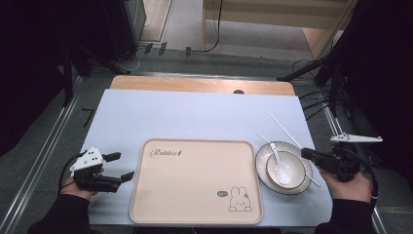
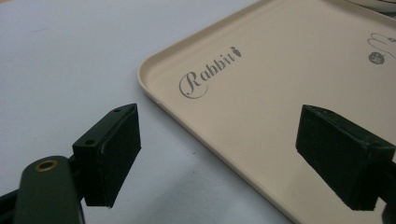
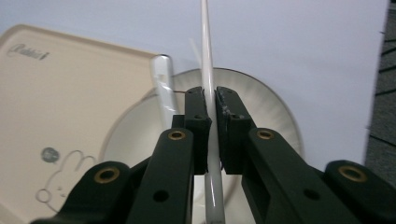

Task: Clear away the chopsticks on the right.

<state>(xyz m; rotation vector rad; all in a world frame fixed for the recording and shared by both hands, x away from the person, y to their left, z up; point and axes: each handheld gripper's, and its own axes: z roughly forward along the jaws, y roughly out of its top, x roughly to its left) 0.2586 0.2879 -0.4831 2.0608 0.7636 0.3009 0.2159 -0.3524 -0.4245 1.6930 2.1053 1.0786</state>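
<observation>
The table (image 1: 146,112), covered in a pale sheet, carries a beige tray (image 1: 195,180) at its near centre, printed with a rabbit and lying bare. Just right of the tray stands a plate (image 1: 263,158) with a bowl (image 1: 292,168) on it and a white spoon (image 1: 278,163) resting in the bowl. The left gripper (image 1: 121,166) hovers just beside the tray's left edge with its jaws spread wide and nothing between them. The right gripper (image 3: 210,119) sits at the plate's right rim, jaws pressed together on a white chopstick (image 3: 206,56), which runs up and away between the pads; a second chopstick (image 1: 285,129) lies on the sheet beyond the plate. The step in hand appears to be lifting the pinched chopstick. Recommended practice: keep the pinch firm, raise the stick level and clear of the bowl rim, and avoid nudging the spoon handle just beside it. A thin, smooth stick will probably pivot in the pads if tilted.
</observation>
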